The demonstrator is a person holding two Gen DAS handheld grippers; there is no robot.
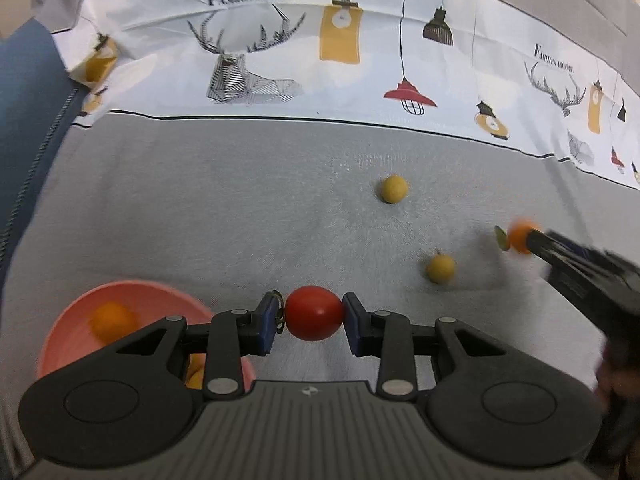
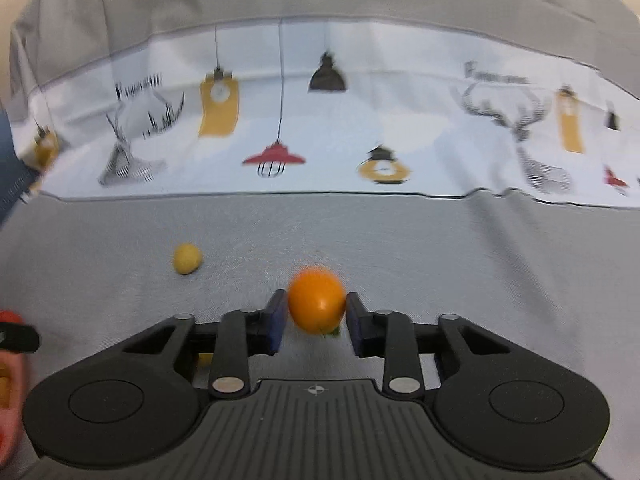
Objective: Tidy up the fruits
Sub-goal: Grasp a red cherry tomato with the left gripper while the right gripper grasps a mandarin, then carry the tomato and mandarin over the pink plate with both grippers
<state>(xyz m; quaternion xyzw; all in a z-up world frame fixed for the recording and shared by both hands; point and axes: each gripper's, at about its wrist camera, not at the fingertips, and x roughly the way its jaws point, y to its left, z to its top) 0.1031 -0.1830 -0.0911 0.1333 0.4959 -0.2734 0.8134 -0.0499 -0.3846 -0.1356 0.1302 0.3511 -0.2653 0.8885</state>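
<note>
the left hand-held gripper [image 1: 314, 314] was closed on a red fruit [image 1: 315, 313], its blue pads pressed to the fruit's two sides and the fruit carried above the grey cloth-covered surface [image 1: 200, 208]. a pink bowl [image 1: 60, 336] sat just to its left on the surface, with an orange fruit in the bowl [image 1: 112, 320] already inside. the right hand-held gripper [image 2: 317, 312] was clamped on an orange fruit [image 2: 317, 304], gripped across its widest part, with a bit of green leaf showing beneath it. two yellow fruits stayed loose on the surface, the far yellow fruit [image 1: 394, 189] and the near yellow fruit [image 1: 440, 268], well apart from the bowl.

these fruits looked small, round, smooth and glossy, so probably light but slippery, and apt to roll once set down. whether they were real and soft or hard imitations could not be told, so a gentle squeeze seemed wise. the safest hold appeared to be across the middle, pads on opposite sides, as both held ones were. the stems and the leaf looked too flimsy to grip. lowering each fruit into the bowl before letting go would likely stop it bouncing out.
</note>
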